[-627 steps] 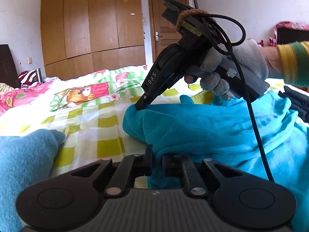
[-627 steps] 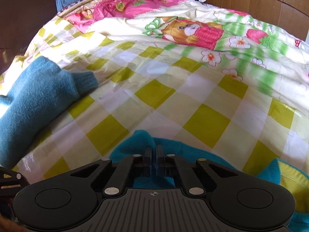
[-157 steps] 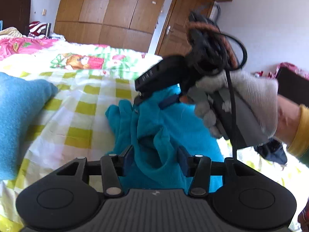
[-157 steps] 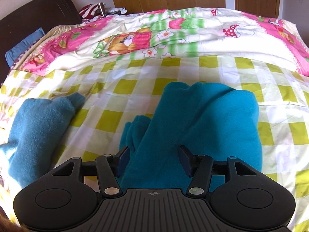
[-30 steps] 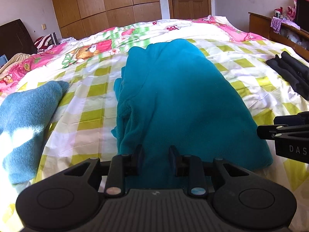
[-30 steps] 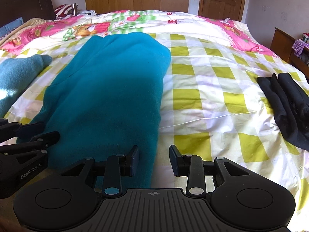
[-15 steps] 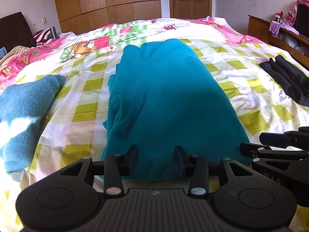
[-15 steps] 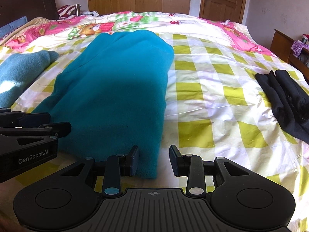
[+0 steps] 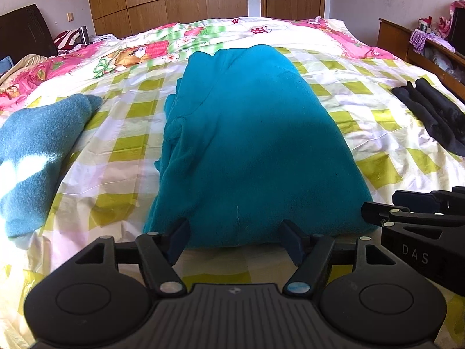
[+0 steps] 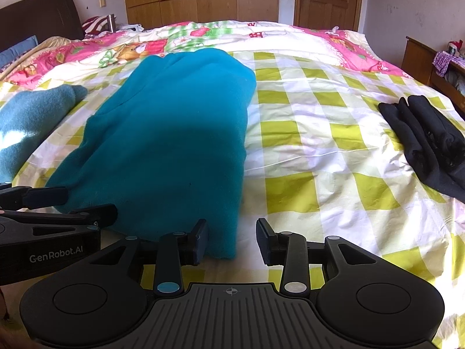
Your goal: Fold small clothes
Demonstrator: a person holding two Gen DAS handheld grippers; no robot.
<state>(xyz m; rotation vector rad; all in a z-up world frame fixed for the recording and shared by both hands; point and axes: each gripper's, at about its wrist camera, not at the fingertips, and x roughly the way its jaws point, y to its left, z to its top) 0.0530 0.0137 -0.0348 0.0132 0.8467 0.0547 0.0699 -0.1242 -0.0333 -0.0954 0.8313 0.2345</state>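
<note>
A teal fleece garment [image 9: 250, 133] lies folded into a long strip on the checked bed cover [image 9: 377, 116], running away from me. My left gripper [image 9: 235, 240] sits at its near hem; the jaws are opening wide, and the hem lies just beyond the fingertips, untouched by the pads. My right gripper [image 10: 232, 241] is at the near right corner of the garment [image 10: 174, 133]; its jaws are opening slightly, and the corner lies loose between them. Each gripper shows in the other's view: the right gripper [image 9: 380, 203] and the left gripper [image 10: 87, 203].
A blue-grey folded garment [image 9: 37, 145] lies on the left of the bed. Black folded clothes [image 10: 427, 139] lie on the right. Pink patterned bedding [image 9: 145, 49] covers the far half. A wooden cabinet [image 9: 421, 55] stands at the right and wardrobes [image 9: 174, 0] at the back.
The left jaws have spread from a narrow gap to wide, letting go of the hem. Both grippers have drawn back a little, so the garment's near edge now shows in front of them.
</note>
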